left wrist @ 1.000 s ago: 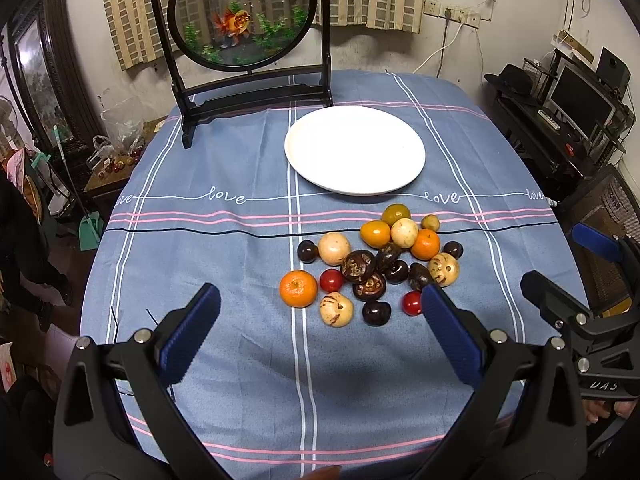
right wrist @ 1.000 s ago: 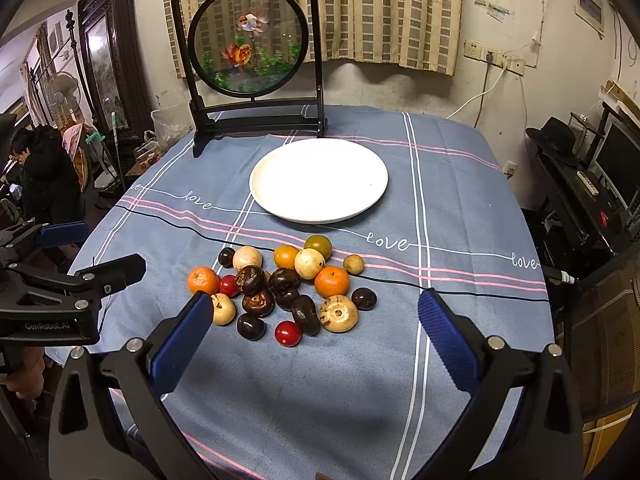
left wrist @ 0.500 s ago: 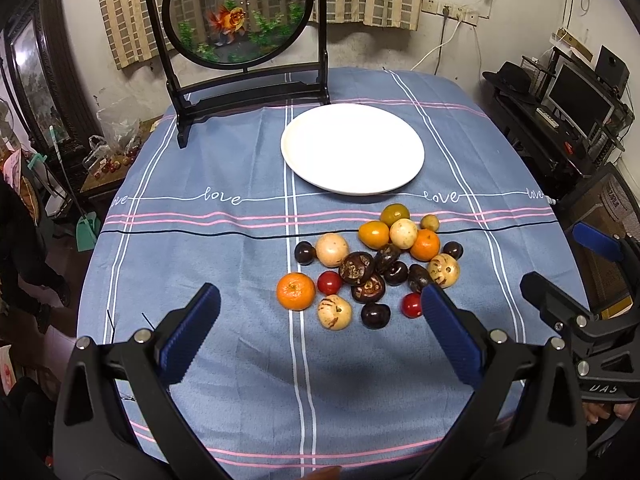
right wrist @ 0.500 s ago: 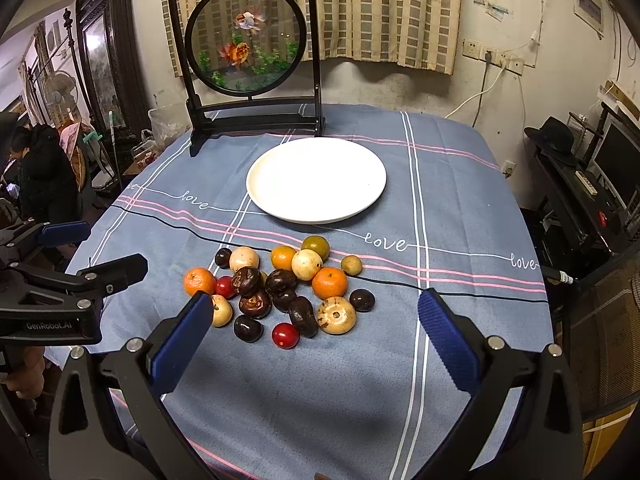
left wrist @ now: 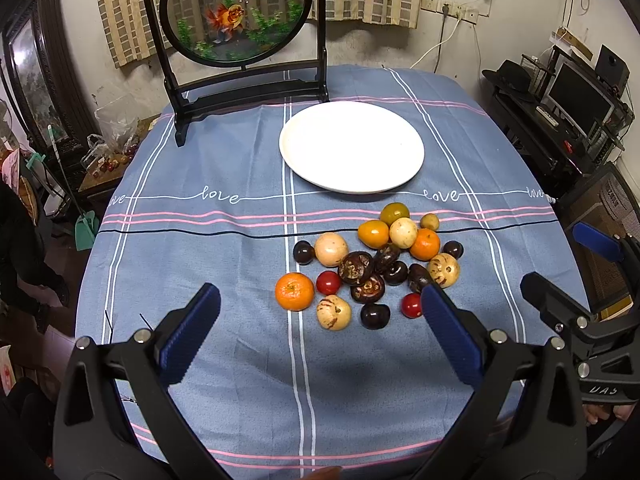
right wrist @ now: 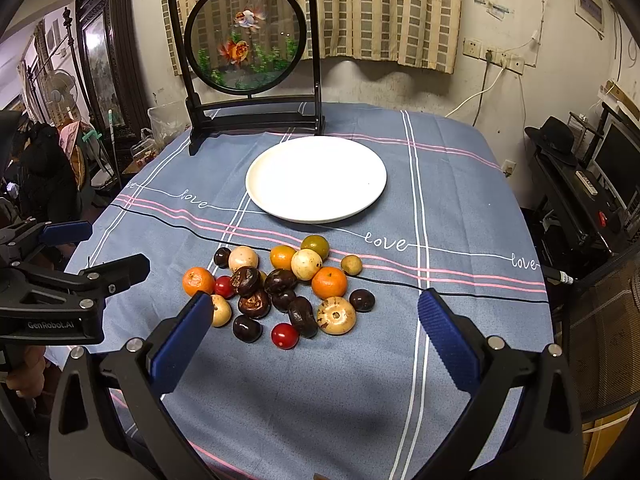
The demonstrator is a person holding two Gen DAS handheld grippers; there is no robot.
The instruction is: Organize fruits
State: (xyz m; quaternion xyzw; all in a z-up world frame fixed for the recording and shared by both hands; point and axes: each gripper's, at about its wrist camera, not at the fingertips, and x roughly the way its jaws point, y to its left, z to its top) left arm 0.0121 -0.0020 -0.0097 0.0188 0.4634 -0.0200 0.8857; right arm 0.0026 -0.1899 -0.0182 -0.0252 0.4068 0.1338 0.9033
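Note:
A pile of small fruits (left wrist: 372, 264) lies on the blue tablecloth: oranges, red cherry tomatoes, dark brown and pale round ones. It also shows in the right wrist view (right wrist: 280, 288). An empty white plate (left wrist: 352, 146) sits behind the pile, also in the right wrist view (right wrist: 316, 178). My left gripper (left wrist: 320, 332) is open and empty, hovering just short of the pile's near edge. My right gripper (right wrist: 316, 336) is open and empty, near the red tomato (right wrist: 285, 335). Each gripper shows at the edge of the other's view.
A black-framed round goldfish screen (left wrist: 240, 12) stands at the table's far side behind the plate. A desk with a monitor (left wrist: 576, 96) is to the right of the table. A dark cabinet and clutter (right wrist: 96, 64) stand to the left.
Both grippers have moved slightly forward toward the fruit pile, which sits a little nearer in both views. Both stay open and empty.

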